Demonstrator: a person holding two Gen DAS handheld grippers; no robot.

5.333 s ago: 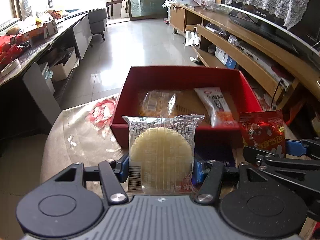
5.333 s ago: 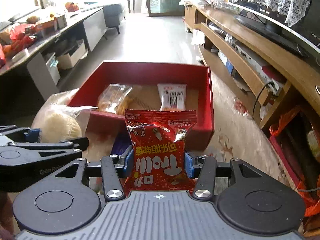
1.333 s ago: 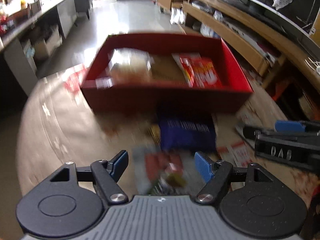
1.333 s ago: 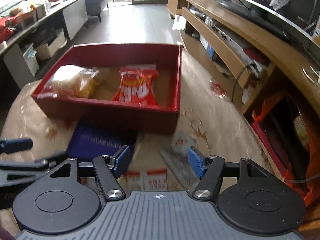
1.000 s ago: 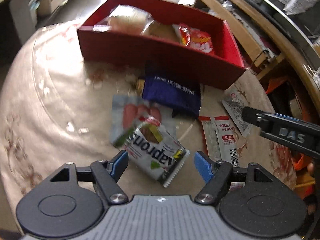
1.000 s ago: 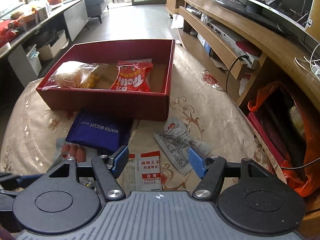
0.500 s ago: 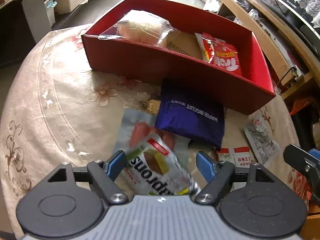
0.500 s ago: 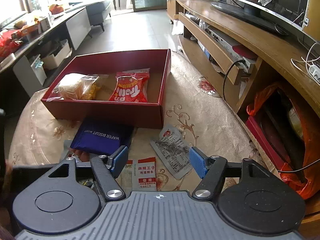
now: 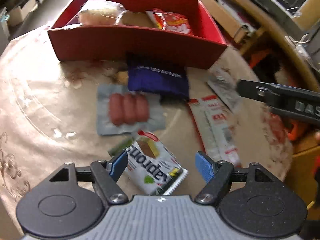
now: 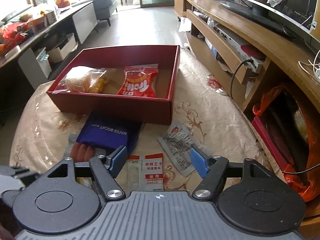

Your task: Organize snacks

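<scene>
Left gripper (image 9: 161, 165) jaws apart over wafer packet (image 9: 155, 165), unclamped. Right gripper (image 10: 158, 163) jaws opening above white sachet (image 10: 145, 170), near table's front edge.

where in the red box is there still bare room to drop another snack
The red box has bare floor on its right side, between the red chip bag and the right wall, and along the back wall. The left is crowded: the clear bag of yellow snacks fills it up to the chip bag.
</scene>
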